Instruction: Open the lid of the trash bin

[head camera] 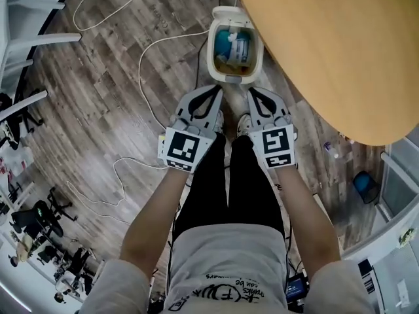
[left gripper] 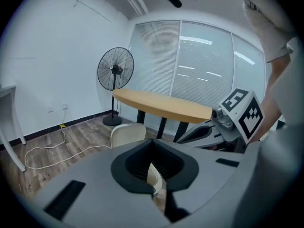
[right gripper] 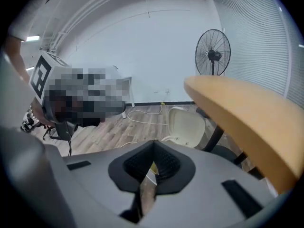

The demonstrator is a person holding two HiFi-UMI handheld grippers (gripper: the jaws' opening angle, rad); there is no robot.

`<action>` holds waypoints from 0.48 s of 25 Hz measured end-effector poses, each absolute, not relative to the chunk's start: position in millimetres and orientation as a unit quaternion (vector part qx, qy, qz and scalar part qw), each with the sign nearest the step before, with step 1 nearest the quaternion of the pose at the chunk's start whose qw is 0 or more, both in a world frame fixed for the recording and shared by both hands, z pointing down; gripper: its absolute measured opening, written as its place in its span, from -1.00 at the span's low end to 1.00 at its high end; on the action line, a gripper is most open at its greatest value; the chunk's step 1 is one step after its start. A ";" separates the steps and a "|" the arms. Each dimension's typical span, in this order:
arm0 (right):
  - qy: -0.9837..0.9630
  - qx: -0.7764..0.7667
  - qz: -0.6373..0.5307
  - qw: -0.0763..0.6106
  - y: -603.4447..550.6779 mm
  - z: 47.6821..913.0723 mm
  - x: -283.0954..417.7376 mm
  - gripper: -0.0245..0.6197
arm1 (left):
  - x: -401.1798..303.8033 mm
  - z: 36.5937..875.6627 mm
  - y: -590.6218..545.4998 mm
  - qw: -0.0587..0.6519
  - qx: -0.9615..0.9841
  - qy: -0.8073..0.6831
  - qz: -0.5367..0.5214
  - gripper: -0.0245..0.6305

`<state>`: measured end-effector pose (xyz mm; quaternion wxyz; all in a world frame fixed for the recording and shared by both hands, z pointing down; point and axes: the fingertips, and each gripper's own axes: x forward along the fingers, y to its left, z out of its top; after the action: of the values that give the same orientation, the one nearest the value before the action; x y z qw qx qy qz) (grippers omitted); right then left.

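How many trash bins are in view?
1. The cream trash bin stands on the floor ahead of the left gripper and right gripper, beside the wooden table, lid open. The table could hide others.

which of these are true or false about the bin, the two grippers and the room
1. The trash bin has its lid up, and things show inside it. True.
2. The left gripper is clamped on the bin's rim. False: its jaws are together with nothing between them.
3. A standing fan is on the floor beyond the table. True.
4. The bin stands on top of the wooden table. False: it stands on the floor at the table's edge.
5. The right gripper has its jaws wide apart. False: they are together and hold nothing.
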<state>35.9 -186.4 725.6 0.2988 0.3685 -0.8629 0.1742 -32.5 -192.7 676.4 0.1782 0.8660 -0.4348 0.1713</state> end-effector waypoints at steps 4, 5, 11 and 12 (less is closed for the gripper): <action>-0.869 0.379 0.158 0.277 -191.7 676.9 41.4 -0.90 | -35.6 630.9 -193.8 0.156 0.869 -0.441 0.163 -0.86; -0.870 0.381 0.155 0.272 -192.6 665.3 42.5 -0.90 | -36.7 620.5 -193.1 0.152 0.869 -0.442 0.162 -0.86; -0.873 0.393 0.156 0.242 -192.4 599.9 47.5 -0.90 | -39.8 555.2 -183.4 0.152 0.870 -0.448 0.140 -0.86; -0.875 0.393 0.153 0.238 -191.4 589.0 47.3 -0.90 | -40.1 545.6 -181.1 0.151 0.871 -0.448 0.136 -0.86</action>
<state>47.3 -191.4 589.0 0.2379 0.3935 -0.8747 0.1531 -40.1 -181.1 545.6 0.1511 0.8708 -0.4476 0.1360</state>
